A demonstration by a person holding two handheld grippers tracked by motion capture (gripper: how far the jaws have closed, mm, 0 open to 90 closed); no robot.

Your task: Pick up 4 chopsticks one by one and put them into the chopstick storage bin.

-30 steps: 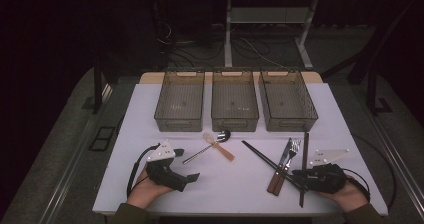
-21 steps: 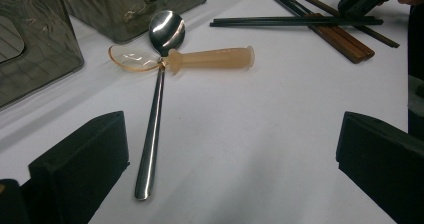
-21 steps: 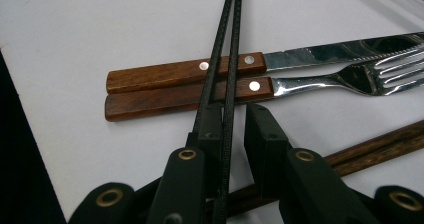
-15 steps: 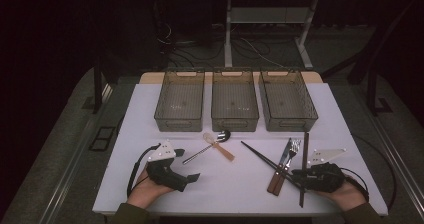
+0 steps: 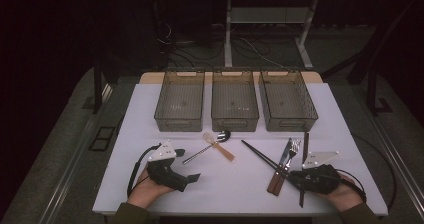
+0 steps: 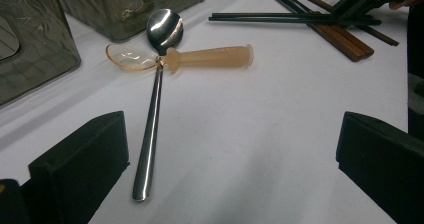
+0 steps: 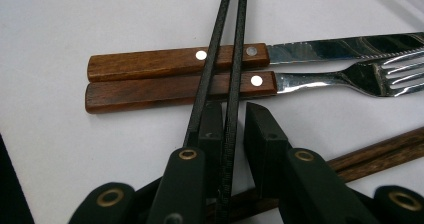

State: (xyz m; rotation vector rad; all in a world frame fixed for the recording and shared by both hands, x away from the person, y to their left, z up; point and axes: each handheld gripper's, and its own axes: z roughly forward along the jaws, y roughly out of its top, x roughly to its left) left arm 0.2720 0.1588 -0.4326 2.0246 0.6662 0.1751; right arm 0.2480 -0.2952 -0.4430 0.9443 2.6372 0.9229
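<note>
Here the right claw [image 7: 232, 119] lies low on the white tabletop [image 5: 230, 184] at its near right corner, jaws drawn close together around a pair of black chopsticks [image 7: 225, 59]. In the right gripper view one chopstick runs between the two black jaws while the other passes along the outside of the left jaw; whether the pads actually press on the stick I cannot tell. The black chopsticks cross over the wooden handles of a steak knife [image 7: 175, 60] and a fork [image 7: 180, 89], which lie side by side and touching, blade and tines pointing away from the handles toward the right of that view. A brown wooden chopstick [image 7: 380, 149] lies just beside the claw, partly under it.

The left claw [image 6: 230, 154] rests at the near left of the tabletop, released, its jaws standing wide apart with bare surface between them. Just ahead of it, a metal spoon [image 6: 152, 109] lies with its handle end close beside the left jaw. A translucent orange plastic spoon [image 6: 200, 58] lies across the metal spoon's neck, touching it.

Farther back, three smoky see-through bins stand in a row: left bin [image 5: 165, 118], middle bin [image 5: 235, 123], right bin [image 5: 311, 113], close beside one another.
</note>
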